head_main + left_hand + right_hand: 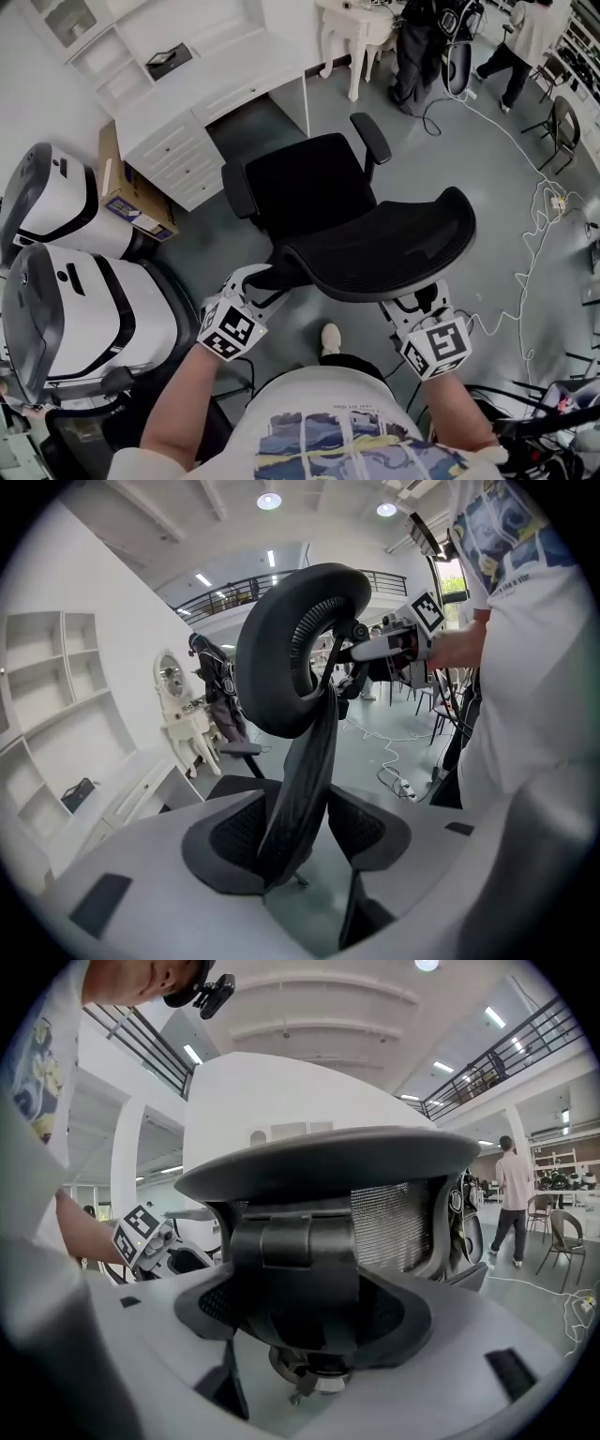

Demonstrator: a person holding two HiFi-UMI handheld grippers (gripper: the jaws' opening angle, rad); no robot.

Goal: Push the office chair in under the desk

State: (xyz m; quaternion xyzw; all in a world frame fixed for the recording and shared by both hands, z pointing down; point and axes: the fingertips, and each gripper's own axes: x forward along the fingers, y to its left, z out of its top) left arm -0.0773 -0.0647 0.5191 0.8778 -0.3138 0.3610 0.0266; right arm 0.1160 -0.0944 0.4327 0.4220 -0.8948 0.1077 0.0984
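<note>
A black office chair stands in the middle of the head view, its seat [305, 192] turned toward the white desk [187, 94] and its mesh backrest [394, 244] toward me. The chair is outside the desk's leg space [253, 127]. My left gripper [258, 279] is at the backrest's left edge. In the left gripper view the backrest's edge band [305, 789] runs down between the open jaws of the left gripper [298, 841], against the left pad and apart from the right one. My right gripper [417, 298] is under the backrest's right side. In its own view the right gripper [305, 1321] is shut on the backrest's black frame piece [295, 1279].
Two white rounded machines [66, 309] and a cardboard box [131, 202] stand at the left beside the desk's drawers. White cables [534, 225] trail over the floor at the right. People [417, 47], a white ornate table [356, 28] and a brown chair [562, 127] are at the back.
</note>
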